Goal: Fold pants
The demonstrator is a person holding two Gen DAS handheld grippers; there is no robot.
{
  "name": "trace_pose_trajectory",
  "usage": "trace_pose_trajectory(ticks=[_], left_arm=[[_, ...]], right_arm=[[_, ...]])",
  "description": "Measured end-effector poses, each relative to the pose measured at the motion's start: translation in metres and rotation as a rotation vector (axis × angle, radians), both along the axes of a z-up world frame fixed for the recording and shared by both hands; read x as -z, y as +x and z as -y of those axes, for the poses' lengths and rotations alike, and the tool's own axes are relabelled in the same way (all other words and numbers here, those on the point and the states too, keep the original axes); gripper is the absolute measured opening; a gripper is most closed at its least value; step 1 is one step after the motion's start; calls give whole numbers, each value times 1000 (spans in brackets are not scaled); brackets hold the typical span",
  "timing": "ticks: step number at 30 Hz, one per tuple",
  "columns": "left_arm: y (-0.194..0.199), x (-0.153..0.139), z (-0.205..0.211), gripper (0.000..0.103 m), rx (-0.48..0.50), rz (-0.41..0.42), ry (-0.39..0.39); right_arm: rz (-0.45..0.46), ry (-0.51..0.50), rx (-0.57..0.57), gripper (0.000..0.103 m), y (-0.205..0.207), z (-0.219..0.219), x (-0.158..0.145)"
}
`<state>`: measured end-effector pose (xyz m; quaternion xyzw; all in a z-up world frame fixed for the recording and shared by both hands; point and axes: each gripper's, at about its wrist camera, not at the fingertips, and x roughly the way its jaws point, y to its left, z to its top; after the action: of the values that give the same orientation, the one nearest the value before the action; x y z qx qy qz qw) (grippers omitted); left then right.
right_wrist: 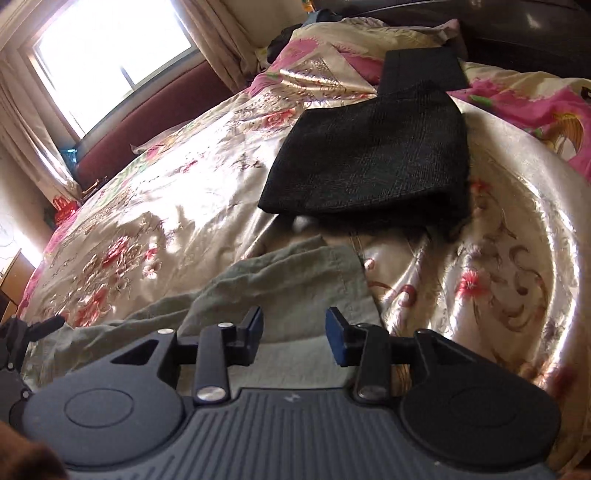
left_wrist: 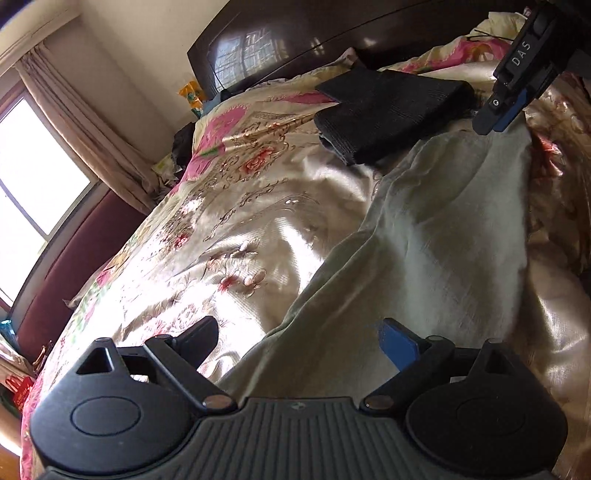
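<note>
Ahead of the right tool (right_wrist: 294,334), a folded black garment (right_wrist: 369,162) on the floral bedspread (right_wrist: 147,206), lying just past the far hem of the pale green pants (right_wrist: 295,273) (whether touching or only very near, hard to tell). Behind that, a dark headboard (left_wrist: 295,33); off to the left, a curtained window (right_wrist: 110,40) above a maroon padded ledge (right_wrist: 155,114).

Right tool: jaws partly spread, nothing between the blue pads, only pants cloth lying below them. Left tool (left_wrist: 299,341): jaws spread wide, no cloth pinched, the near edge of the pants running under and between its fingers (left_wrist: 399,341).

Pants spread flat on the bed, long axis running away from the left tool toward the headboard end, one hemmed end toward the black garment. Seen from the left tool, the right tool (left_wrist: 498,110) hanging over the far right corner of the pants, close by the black garment. Cloth rumpled along its left edge, with a long fold running lengthwise.
</note>
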<state>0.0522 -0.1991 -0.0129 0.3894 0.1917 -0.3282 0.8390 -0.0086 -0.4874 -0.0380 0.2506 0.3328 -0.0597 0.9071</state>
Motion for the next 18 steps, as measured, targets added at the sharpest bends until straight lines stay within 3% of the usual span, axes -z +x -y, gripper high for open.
trace_pose_trajectory(ticks=[2,5,8,10,14,18], left_arm=[[2,-1,4,103,4,-9,-1],[3,-2,10,103,11,5,10],[4,-2,13,103,16,-4,14],[1,-3,11,103,22,3,23],[0,-2,6,103,27,2,38],[7,3,2,103,16,0,62]], right_arm=[[-14,-42,-4,48,0,0,2],[-15,-40,29,48,10,7,9],[41,-40,3,51,25,16,8],[13,-102,-77,58,45,15,10],[-54,-313,-261,57,78,-2,13],[-74,-421,-485,57,93,-29,7]])
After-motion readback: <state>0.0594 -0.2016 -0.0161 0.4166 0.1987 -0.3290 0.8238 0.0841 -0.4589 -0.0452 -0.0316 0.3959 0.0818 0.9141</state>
